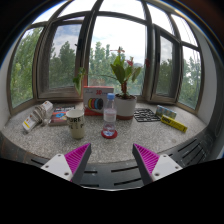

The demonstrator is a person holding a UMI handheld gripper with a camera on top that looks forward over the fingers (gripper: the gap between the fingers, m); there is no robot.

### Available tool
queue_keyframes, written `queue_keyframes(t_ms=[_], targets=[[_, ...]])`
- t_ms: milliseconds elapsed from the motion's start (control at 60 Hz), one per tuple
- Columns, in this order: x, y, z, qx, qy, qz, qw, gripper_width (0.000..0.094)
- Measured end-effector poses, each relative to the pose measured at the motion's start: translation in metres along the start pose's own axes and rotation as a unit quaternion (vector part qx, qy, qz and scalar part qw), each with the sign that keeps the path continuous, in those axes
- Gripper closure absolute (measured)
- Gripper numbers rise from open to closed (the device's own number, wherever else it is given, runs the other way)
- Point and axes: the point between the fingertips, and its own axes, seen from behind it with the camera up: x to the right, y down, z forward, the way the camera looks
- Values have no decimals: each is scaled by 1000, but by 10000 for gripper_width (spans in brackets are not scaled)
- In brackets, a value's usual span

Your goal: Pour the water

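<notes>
The small clear bottle, the likeliest water vessel, stands upright at frame centre on the speckled stone surface, just left of the white potted plant. A pale patterned cup stands left of it, a flat round lid in front. My gripper is released, fingers spread, holding nothing, well short of the bottle.

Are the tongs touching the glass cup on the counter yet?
Apart. The gripper view shows the open tongs well short of the glass cup, with bare countertop plainly between the pink pads and the cup.
</notes>
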Motion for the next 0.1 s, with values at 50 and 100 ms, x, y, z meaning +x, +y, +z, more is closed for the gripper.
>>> queue_keyframes(t_ms=[50,100], targets=[[2,-1,-2,3,1,-9,1000,85],[1,0,-4,4,-2,-12,1000,83]])
